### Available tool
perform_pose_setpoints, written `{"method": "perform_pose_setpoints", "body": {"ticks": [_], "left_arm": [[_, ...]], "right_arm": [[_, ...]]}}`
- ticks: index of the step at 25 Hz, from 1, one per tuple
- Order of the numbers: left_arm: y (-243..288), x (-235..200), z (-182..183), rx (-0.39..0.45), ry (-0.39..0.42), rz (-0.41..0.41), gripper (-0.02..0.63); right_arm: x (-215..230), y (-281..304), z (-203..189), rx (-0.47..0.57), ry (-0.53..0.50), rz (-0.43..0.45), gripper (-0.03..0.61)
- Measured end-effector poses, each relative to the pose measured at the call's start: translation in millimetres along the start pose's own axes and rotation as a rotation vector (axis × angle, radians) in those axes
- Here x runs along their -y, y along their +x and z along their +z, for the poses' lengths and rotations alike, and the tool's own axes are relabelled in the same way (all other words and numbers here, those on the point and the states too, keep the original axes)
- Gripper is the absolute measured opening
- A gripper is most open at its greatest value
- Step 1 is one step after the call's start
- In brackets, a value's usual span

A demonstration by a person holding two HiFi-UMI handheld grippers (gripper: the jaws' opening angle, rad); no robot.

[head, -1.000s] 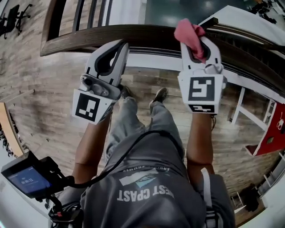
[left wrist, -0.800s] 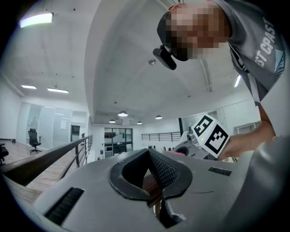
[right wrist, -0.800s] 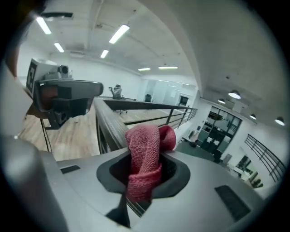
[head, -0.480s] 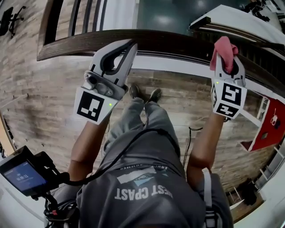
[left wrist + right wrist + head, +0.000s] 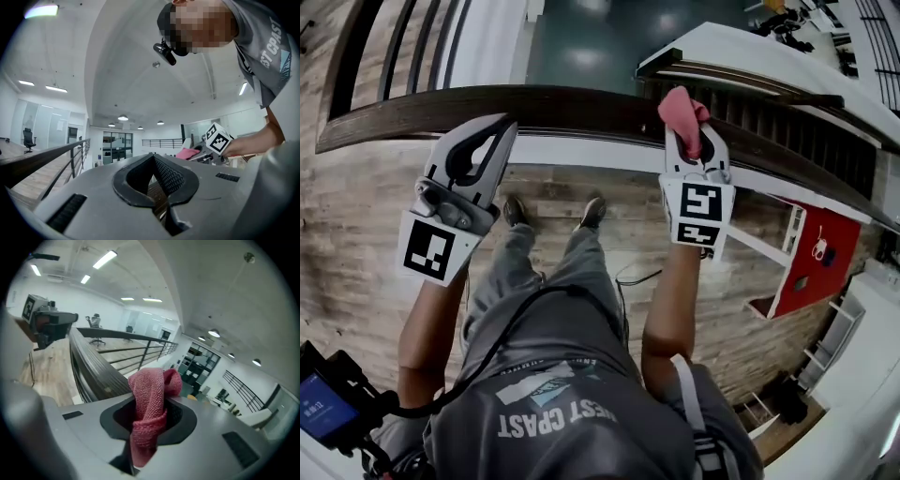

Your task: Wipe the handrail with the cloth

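Cloth (image 5: pixel 150 399) (pink, knobbly weave) bunches in right gripper (image 5: pixel 697 150) at dark handrail (image 5: pixel 534 105).

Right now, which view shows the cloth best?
The right gripper view: the pink cloth fills the centre, clamped between the jaws, weave visible. The head view shows only its bunched top at the handrail; the left gripper view, a small distant pink patch.

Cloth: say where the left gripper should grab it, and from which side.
Likely the wad of cloth sticking out beyond the right gripper, at the handrail. Bring the left gripper in from the left, opened: the rest is pinched in the right jaws.
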State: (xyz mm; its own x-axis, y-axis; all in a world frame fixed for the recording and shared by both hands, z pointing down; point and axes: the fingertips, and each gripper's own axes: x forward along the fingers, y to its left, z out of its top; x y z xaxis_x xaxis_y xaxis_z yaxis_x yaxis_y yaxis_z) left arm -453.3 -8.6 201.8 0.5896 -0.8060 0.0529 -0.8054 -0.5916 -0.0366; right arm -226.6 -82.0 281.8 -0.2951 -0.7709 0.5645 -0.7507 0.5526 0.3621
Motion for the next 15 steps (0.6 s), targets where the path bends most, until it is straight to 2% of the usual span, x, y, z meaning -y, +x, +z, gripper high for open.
{"method": "perform_pose_setpoints", "body": {"ticks": [2,4,5,7,9,11,13,15], "left_arm": [[11.3,15.4,3.2,0.008,0.007,0.030,0.006],[29.8,36.5,7.6,0.021,0.006,0.054,0.006],[41.4,49.6,8.9,0.025,0.002,0.059,0.006],[66.9,78.9,11.5,0.026,-0.007,0.057,0.005],[89.0,104.5,17.2,0.028,-0.006,0.056,0.006],[103.2,120.9,23.7,0.032,-0.004,0.064,0.006],[111.9,132.0,26.8,0.030,0.001,0.072,0.006],[116.6,140.3,26.3,0.022,0.005,0.076,0.006]], "right_arm": [[53.5,-13.5,-29.9,-0.037,0.014,-0.087,0.078],[77.0,-22.9,-23.0,0.034,0.019,-0.095,0.078],[72.3,-24.6,-10.3,0.091,0.012,-0.056,0.078],[37.4,-22.1,11.1,0.168,-0.049,0.085,0.078],[2.1,-16.1,15.2,0.182,-0.129,0.224,0.078],[3.0,-13.2,3.4,0.183,-0.121,0.286,0.078],[45.3,-17.9,-23.6,0.171,-0.063,0.246,0.078],[111.6,-28.6,-66.0,0.135,-0.001,0.142,0.078]]}}
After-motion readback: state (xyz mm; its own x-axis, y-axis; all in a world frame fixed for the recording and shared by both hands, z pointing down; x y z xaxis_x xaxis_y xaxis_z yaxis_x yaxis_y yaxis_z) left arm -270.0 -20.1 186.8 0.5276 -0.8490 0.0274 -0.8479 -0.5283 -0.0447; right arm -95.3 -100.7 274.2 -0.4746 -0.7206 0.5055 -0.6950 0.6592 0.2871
